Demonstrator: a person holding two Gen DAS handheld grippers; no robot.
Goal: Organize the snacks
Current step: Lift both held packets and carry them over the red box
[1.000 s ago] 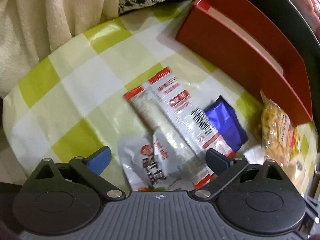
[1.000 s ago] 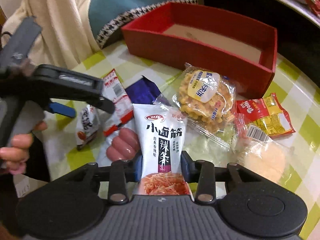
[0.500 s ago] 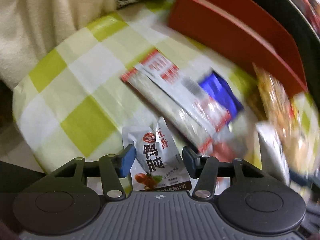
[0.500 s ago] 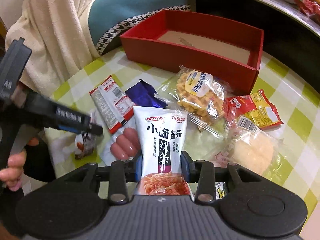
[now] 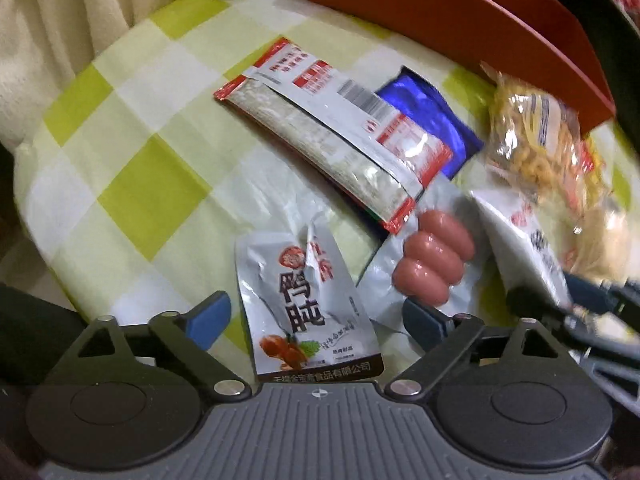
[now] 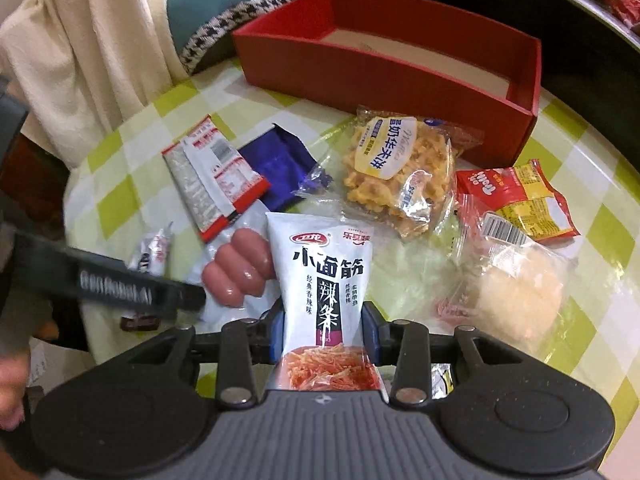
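Observation:
My left gripper points down at the table, its jaws opening wide. A crumpled silver snack packet lies between the blue pads, which do not touch it. My right gripper is shut on a white spicy-strip packet, held upright above the other snacks. A red open box stands at the far side of the table, and its outer wall shows in the left wrist view. The silver packet is partly hidden behind the left tool in the right wrist view.
On the green-checked tablecloth lie a sausage pack, a long red-and-white sachet, a blue packet, a waffle pack, a red-yellow packet and a wrapped bun. A cream blanket hangs past the far-left table edge.
The left gripper's jaws narrowed around the silver packet, then spread wide again, and the gripper shifted sideways toward the sausages. The right gripper kept hold of the white packet.

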